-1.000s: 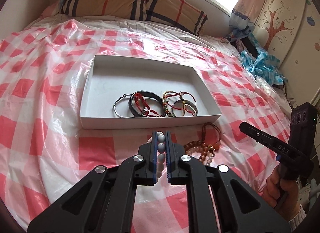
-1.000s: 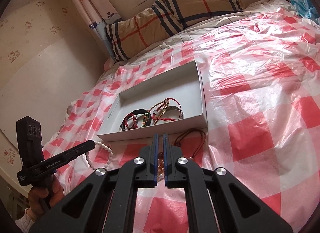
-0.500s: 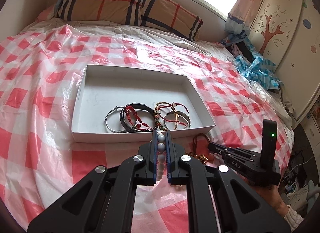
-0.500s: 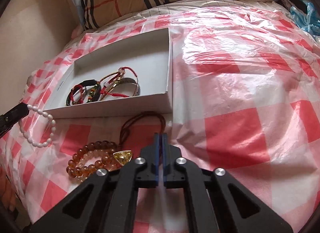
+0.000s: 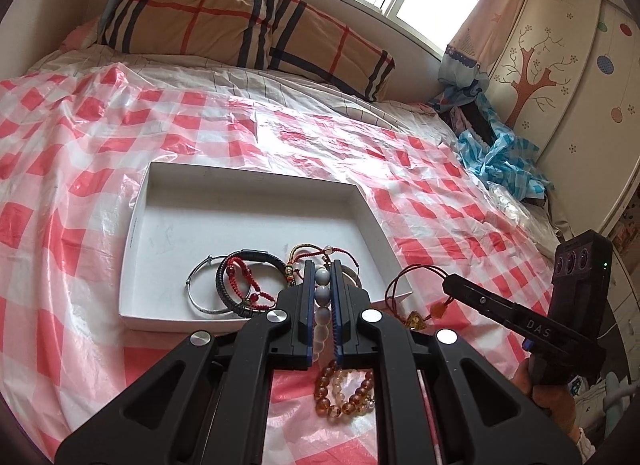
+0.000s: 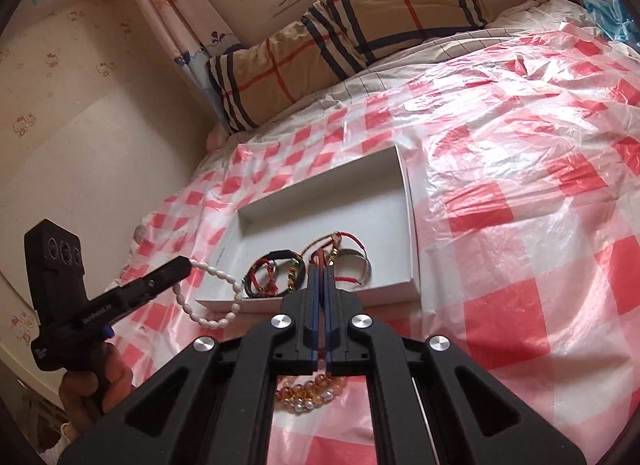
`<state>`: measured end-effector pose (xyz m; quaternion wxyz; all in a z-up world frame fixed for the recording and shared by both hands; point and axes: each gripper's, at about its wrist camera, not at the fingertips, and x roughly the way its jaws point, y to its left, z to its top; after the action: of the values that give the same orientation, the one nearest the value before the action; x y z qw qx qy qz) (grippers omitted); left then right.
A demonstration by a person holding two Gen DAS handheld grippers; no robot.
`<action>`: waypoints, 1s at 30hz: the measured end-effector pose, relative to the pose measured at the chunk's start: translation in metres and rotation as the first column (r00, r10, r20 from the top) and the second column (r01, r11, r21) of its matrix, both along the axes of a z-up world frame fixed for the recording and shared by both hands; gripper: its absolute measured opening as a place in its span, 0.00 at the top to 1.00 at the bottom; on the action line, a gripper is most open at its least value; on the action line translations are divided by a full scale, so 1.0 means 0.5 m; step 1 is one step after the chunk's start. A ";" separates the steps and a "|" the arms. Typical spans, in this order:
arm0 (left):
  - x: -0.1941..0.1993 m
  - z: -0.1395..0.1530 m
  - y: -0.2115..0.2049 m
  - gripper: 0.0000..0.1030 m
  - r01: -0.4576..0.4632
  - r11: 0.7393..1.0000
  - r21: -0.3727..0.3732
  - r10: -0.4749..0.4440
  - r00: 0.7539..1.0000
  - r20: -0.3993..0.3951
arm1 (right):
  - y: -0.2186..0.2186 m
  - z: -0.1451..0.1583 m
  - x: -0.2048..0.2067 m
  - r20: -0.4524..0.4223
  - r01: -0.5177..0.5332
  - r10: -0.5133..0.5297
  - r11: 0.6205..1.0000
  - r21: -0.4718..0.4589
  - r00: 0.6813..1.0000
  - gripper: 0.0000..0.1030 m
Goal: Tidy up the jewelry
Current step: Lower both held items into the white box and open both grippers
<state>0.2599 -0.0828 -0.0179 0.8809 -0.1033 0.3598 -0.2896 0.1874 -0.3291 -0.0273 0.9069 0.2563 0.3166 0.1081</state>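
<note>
A white shallow box (image 5: 160, 201) lies on the bed with several bracelets (image 5: 240, 285) along its near side. My left gripper (image 5: 322, 273) is shut on a white bead bracelet (image 5: 322, 296) and holds it over the box's near edge; the bracelet hangs from it in the right wrist view (image 6: 208, 297). My right gripper (image 6: 321, 261) is shut on a red cord necklace (image 5: 404, 285) with an amber pendant (image 5: 416, 319), lifted beside the box's near right corner. An amber bead bracelet (image 5: 344, 393) lies on the cover in front of the box.
The bed is covered by a red-and-white checked plastic sheet (image 5: 60, 145). A plaid pillow (image 5: 224, 25) lies at the head. Blue cloth (image 5: 500, 153) is bunched at the right edge by a wardrobe. A wall runs along the bed's left side (image 6: 80, 125).
My left gripper moved forward with the white bead bracelet to the box's near edge. My right gripper dipped to the cover, closed on the red cord necklace and lifted it.
</note>
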 end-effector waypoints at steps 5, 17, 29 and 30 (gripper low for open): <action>0.028 -0.001 -0.013 0.93 0.000 1.000 -0.028 0.000 1.000 -0.001 | 0.030 0.014 0.051 0.024 -0.031 0.030 0.999 0.026 0.999 0.97; 0.110 -0.073 -0.024 0.93 -0.066 0.996 0.058 0.070 0.995 -0.064 | 0.077 -0.049 0.155 -0.074 -0.016 0.013 0.999 -0.046 0.997 0.97; 0.003 -0.075 -0.019 0.72 -0.020 0.985 0.173 0.021 1.000 -0.006 | -0.002 -0.081 0.020 -0.130 0.085 -0.096 0.992 -0.088 0.987 0.70; -0.009 -0.080 -0.032 0.72 0.020 0.981 0.193 -0.017 1.000 -0.018 | -0.001 -0.088 0.013 -0.147 0.080 -0.093 0.992 -0.093 0.985 0.70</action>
<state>0.2553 -0.0988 -0.0579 0.8810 -0.0164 0.3945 -0.2608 0.1937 -0.3296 -0.0712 0.8945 0.2376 0.3772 0.0352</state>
